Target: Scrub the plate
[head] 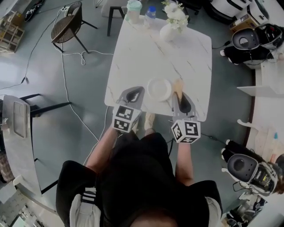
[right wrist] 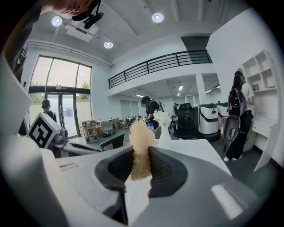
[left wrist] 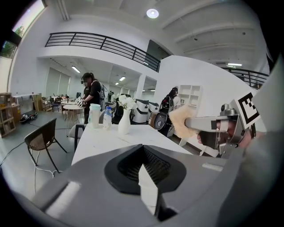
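A small white plate (head: 159, 89) is near the front edge of the white marble table (head: 146, 57). My left gripper (head: 138, 92) reaches its left rim, and its jaws are shut on it. In the left gripper view the rim shows as a thin white wedge (left wrist: 148, 188) between the jaws of the gripper (left wrist: 143, 153). My right gripper (head: 179, 95) is just right of the plate, shut on a tan fuzzy scrubber (head: 178, 84). The scrubber (right wrist: 141, 142) sticks up between the jaws of the right gripper (right wrist: 141, 155). The scrubber (left wrist: 183, 122) also shows in the left gripper view.
At the table's far edge stand a white vase of flowers (head: 171, 24), a pale cup (head: 133, 9) and a water bottle (head: 151, 15). A dark chair (head: 69, 24) and loose cables (head: 66, 75) are on the floor to the left. Machines (head: 248, 42) stand to the right.
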`<state>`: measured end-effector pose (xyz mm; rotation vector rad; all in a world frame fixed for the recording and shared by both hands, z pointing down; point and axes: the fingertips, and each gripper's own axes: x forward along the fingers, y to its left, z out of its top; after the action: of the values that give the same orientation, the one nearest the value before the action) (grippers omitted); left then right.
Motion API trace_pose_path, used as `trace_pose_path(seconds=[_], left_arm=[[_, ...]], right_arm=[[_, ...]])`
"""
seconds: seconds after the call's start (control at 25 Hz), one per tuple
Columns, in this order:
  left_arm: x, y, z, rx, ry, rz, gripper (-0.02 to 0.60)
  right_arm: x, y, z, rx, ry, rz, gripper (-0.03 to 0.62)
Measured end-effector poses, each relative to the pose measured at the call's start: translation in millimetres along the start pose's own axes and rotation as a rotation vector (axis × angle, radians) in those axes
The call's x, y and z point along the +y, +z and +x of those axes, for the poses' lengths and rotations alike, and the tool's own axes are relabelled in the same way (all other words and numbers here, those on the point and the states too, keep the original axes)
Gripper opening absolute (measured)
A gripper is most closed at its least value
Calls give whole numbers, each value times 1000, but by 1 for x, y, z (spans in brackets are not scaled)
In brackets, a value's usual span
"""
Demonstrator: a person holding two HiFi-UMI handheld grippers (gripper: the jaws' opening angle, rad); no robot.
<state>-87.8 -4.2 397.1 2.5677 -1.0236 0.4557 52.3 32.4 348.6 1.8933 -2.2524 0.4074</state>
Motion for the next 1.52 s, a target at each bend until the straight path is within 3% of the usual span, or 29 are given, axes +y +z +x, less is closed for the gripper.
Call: trace_pose_path(seconds=[0.76,1.12,1.4,1.44,1.48,1.52], left_arm=[[2,-85,85,195,100,-163,6],[3,-121,107,259,138,-232,6],[10,-146,119,359,193,-288,7],[10,-150,122,375,194,-304,20],[9,-153,125,388,187,-324,84],[8,-155,127,397,180,-345,110]], right_arm=[[-47,-90,82,218,195,37,92],[-52,-128,93,279,251,62,92],[-58,-138,97,300,265,60,92],[-59,-139,98,301,265,61,92],[-60,-140,99,303,265,62,92],[-60,-141,100,304,266,64,92]])
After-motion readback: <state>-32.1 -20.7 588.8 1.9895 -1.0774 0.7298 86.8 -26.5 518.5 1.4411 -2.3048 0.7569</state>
